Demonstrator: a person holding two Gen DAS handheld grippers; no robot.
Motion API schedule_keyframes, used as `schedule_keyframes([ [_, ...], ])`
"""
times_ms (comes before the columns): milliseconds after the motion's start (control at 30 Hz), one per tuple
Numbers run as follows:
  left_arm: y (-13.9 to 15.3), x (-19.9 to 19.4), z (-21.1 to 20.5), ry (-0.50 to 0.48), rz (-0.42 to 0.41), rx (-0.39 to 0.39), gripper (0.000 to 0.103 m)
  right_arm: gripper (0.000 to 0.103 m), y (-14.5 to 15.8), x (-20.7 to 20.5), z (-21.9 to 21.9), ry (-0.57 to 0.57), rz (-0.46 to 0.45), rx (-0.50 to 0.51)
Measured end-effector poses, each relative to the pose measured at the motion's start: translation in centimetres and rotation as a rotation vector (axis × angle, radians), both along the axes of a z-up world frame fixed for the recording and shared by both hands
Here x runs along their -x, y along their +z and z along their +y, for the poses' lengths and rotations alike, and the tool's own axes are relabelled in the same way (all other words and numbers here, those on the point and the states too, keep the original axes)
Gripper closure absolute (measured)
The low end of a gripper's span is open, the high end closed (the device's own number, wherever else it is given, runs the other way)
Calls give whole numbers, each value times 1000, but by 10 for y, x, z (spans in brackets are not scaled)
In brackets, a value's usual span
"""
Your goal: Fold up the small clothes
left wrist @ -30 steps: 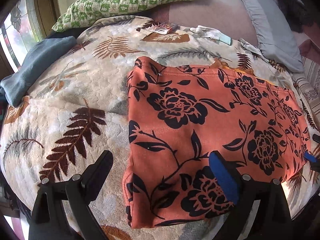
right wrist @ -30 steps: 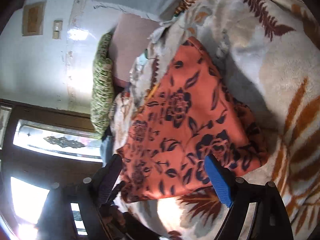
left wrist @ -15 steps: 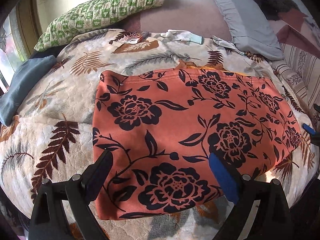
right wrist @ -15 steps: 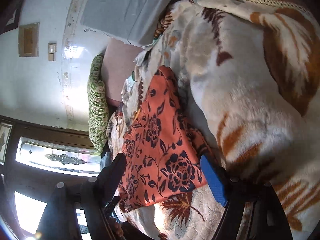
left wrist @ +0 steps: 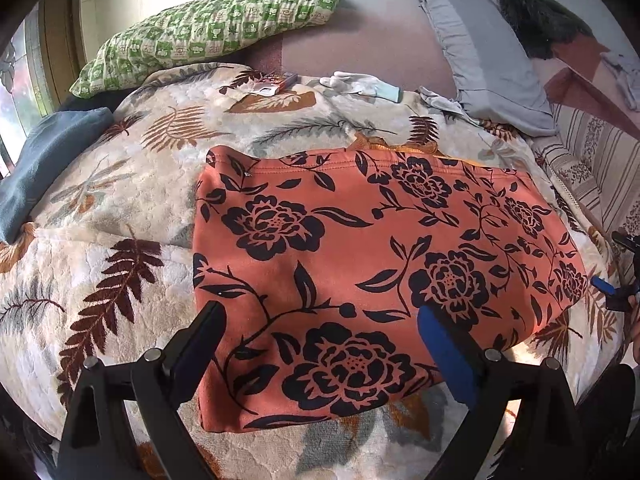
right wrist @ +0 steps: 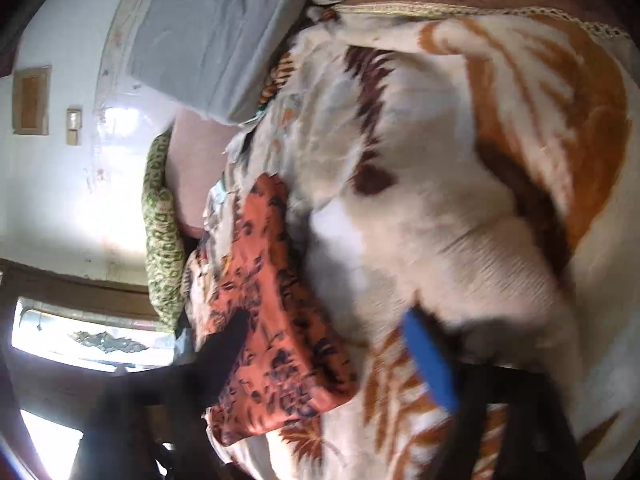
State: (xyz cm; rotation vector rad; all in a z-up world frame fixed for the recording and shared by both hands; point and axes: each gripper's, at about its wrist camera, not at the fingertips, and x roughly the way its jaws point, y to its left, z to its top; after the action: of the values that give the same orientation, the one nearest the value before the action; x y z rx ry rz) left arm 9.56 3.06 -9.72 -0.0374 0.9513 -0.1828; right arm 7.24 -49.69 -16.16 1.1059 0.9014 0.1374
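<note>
My left tongs [left wrist: 318, 344] hang wide apart with nothing gripped, above the near edge of the orange floral garment [left wrist: 360, 264]. It lies folded flat on the leaf-print blanket [left wrist: 120, 208], long axis left to right. My right tongs [right wrist: 332, 344], blurred, gape empty at its right end. Farthest lies a green checked pillow [left wrist: 208, 32].

The right tool [right wrist: 324, 344] hangs with fingers spread over the folded orange floral garment [right wrist: 272, 304] on the leaf-print blanket [right wrist: 460, 168].
</note>
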Motion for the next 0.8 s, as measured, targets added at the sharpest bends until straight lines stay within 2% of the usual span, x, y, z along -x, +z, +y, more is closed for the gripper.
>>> schedule_keyframes([
  [100,2,1,1,3,-5,19,6,6,12,5,22,24,-16,18],
  [233,6,3,0,6,-16,35,6,6,-13,7,40,73,63,-38],
  [300,7,1,-3,-1,-18,33,6,6,-15,6,46,80,58,-12],
  [400,8,-2,-9,-11,-30,31,6,6,-10,2,51,96,49,-72],
  [467,6,-7,-15,-15,-24,29,6,6,-7,1,54,104,47,-16],
  [533,2,-12,-22,-23,-12,21,6,12,-20,-3,53,73,98,-28],
  [600,0,-15,-30,-31,-7,20,6,16,-17,-8,55,54,99,-18],
  [667,-1,-18,-40,-50,-9,30,6,19,-11,-12,62,77,98,43],
  [700,-2,-19,-47,-64,-12,26,6,27,-13,-15,65,85,120,76],
  [767,-12,-23,-62,-98,-2,-24,6,36,-19,-17,64,67,171,118],
  [800,-27,-30,-71,-105,46,-97,6,36,-19,-16,63,63,176,129],
])
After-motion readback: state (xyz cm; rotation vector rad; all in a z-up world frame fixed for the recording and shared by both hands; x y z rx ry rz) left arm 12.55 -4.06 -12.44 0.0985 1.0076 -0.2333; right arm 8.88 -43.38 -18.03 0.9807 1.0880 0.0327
